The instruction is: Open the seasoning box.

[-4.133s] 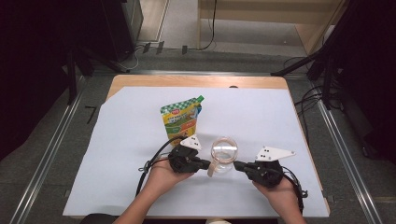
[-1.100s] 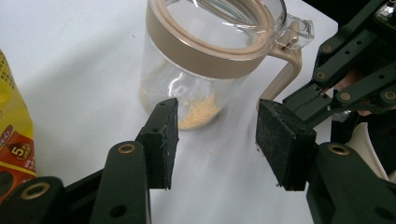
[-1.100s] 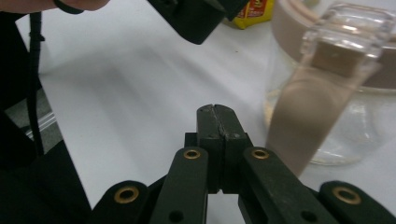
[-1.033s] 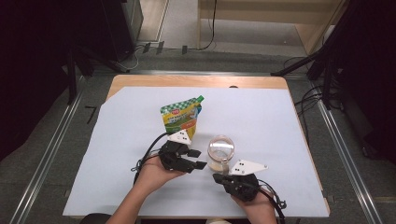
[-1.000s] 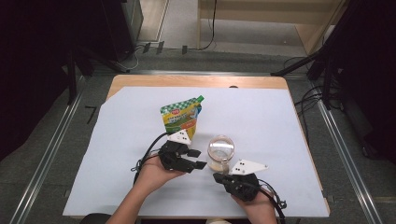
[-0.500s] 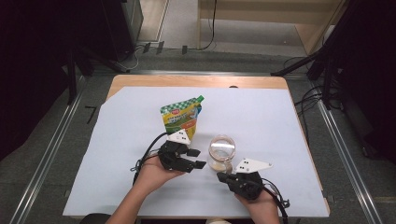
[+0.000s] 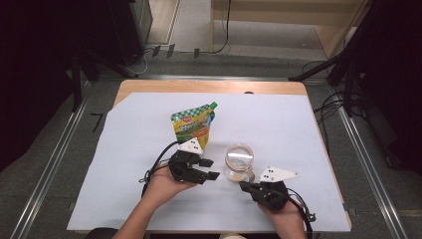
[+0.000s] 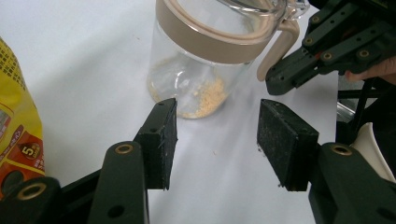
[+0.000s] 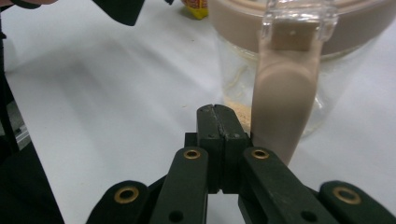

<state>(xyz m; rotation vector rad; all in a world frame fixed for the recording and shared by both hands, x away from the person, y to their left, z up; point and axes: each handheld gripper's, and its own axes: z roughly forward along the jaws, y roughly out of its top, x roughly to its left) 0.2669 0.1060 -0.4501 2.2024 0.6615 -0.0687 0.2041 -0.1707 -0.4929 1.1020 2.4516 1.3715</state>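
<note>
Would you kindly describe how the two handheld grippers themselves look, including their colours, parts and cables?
Both are black. The left claw and right claw each carry a pale three-cornered plate with small dark dots on top and trail a black cable. Up close, the fingers are flat, rough black rectangular blocks on linked arms joined by brass-coloured rivets. The person's forearms are bare, with no sleeves showing.

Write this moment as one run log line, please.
left gripper: open, facing jar | right gripper: shut, empty, beside jar handle | jar: upright, few crumbs inside | pouch: behind left gripper
</note>
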